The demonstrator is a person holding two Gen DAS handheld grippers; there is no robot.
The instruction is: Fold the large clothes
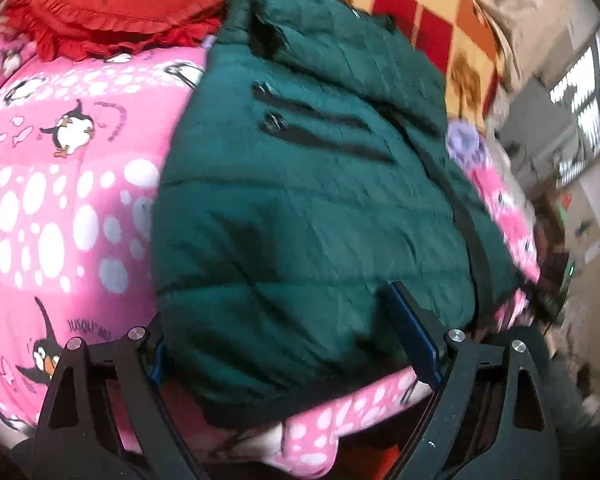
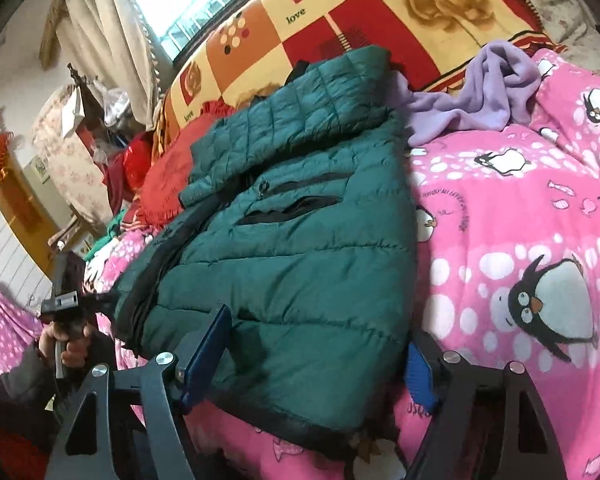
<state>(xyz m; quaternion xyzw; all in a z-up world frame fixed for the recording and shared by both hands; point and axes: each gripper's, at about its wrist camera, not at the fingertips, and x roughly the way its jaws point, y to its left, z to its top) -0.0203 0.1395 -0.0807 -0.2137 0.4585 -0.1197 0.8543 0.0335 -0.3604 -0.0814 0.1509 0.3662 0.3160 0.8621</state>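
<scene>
Where jacket point(image 1: 308, 200) hides left claw point(image 1: 296, 332) finger

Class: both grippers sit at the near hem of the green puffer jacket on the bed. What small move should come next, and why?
Probably shut both grippers on the hem. The left gripper and right gripper are open, each with fingers straddling the green puffer jacket, which lies folded lengthwise on the pink penguin blanket. Nothing is gripped yet, so no lift can start.

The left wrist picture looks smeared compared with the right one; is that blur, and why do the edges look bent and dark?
Left wrist view: motion blur smears the dark green quilted puffer jacket and the room at right; the window is blown out. Right wrist view: sharper, with clear quilting on the jacket, though its window glares white too. Both views: fisheye bending and dark corners.
</scene>
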